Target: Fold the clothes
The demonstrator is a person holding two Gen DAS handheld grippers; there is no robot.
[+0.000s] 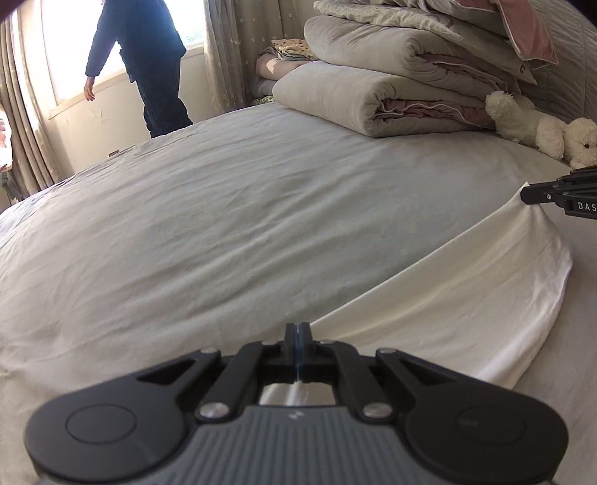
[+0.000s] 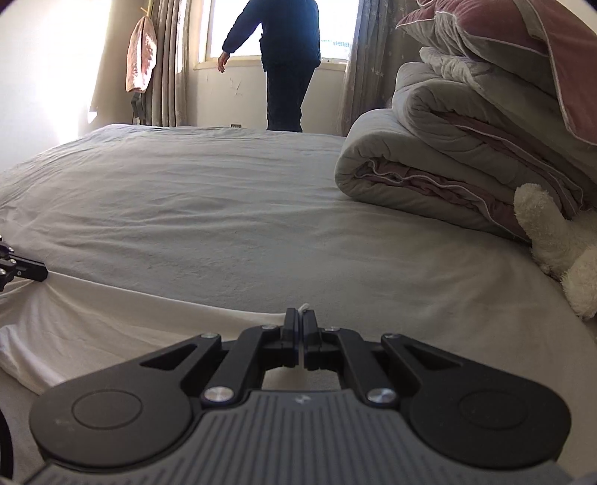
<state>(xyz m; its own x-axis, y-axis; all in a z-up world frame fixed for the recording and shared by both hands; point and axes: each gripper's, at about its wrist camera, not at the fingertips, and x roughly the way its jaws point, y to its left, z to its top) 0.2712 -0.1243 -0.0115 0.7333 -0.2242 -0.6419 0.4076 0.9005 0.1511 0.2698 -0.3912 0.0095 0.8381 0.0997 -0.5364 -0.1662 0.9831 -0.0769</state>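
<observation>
A: Task item? White garment (image 1: pixel 459 283), thin knit from the look, maybe a T-shirt, can't tell the cut. It lies at the near edge of the bed (image 1: pixel 224 224), on the grey sheet, one long edge lifted taut between the two tools.

B: Grippers?

A: Left hand-held gripper (image 1: pixel 297 337) pinched closed on the near corner of the garment; white cloth shows below the jaws. Right hand-held gripper (image 2: pixel 301 330) also clamped, a bit of white fabric poking up between the tips. In the left view its black tip sits right on the far corner.

B: Handling?

A: My read: light, limp, no stiffness. It sags between the pinches and drapes into soft folds. Slips if gripped by a single thin layer, so corners or the hem are the places to hold, which is where both are. Keep the edge tensioned or it bunches.

B: Surroundings?

A: Folded quilts (image 1: pixel 391 97) stacked at the far side of the bed, white plush toy (image 1: pixel 537 128) beside them, well apart from the garment. A person in dark clothes (image 2: pixel 287 63) stands at the window (image 2: pixel 335 33) past the bed. Curtains (image 1: pixel 22 123) either side.
</observation>
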